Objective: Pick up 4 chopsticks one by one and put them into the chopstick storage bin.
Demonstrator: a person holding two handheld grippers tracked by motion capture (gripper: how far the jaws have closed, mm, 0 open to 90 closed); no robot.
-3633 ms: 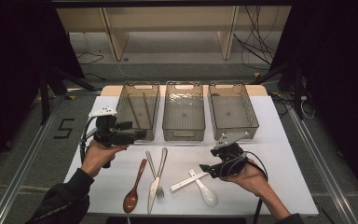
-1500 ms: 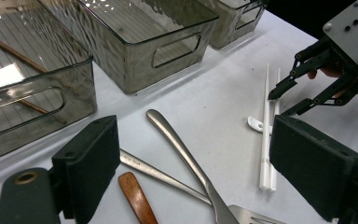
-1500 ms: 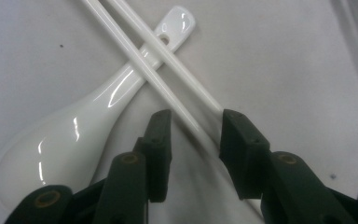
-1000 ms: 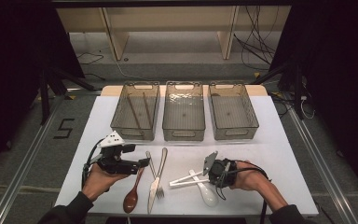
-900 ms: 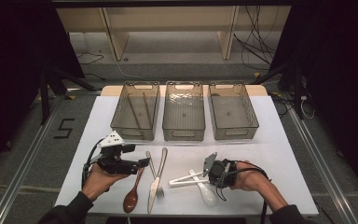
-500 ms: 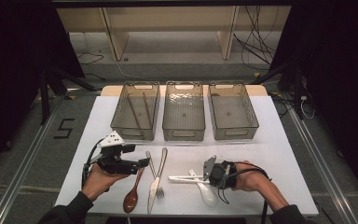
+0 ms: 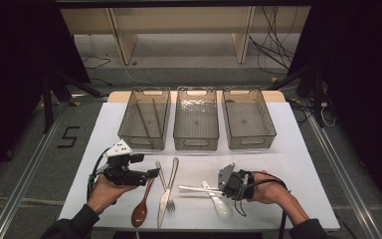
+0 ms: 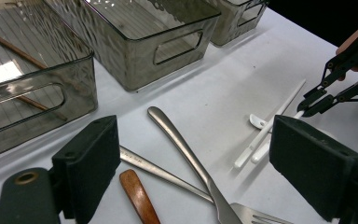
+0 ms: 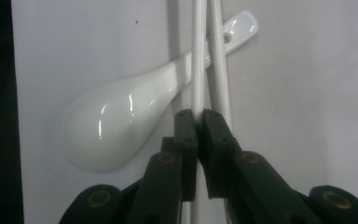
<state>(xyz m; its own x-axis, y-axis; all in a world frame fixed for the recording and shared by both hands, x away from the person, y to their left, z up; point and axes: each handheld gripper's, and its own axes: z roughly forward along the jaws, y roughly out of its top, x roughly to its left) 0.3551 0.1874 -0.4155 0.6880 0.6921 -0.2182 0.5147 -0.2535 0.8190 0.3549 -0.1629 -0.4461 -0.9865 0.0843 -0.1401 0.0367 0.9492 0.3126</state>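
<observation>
Two white chopsticks [image 7: 196, 188] lie across the handle of a white ceramic spoon [image 7: 222, 206] on the white table. My right gripper [image 7: 221, 186] is down at their right end. In the right gripper view its jaws [image 9: 198, 114] have just been closing and are now shut on one white chopstick [image 9: 197, 56]. The second chopstick [image 9: 218, 60] runs along the right jaw, over the spoon [image 9: 116, 121]. My left gripper [image 7: 155, 173] hovers open above the handle of a wooden spoon [image 7: 140, 213], with nothing between its jaws [image 8: 191, 163].
A metal fork [image 8: 186, 149] and a knife [image 7: 165, 196] lie crossed between the two hands. Three smoky plastic bins stand in a row behind: the left bin [image 7: 144, 142] holds brown chopsticks, the middle bin [image 7: 195, 144] and the right bin [image 7: 251, 143] look bare.
My right gripper has closed on the white chopstick, and the chopsticks have swung from slanted to level. The left hand came down from beside the left bin earlier and has since held still.
</observation>
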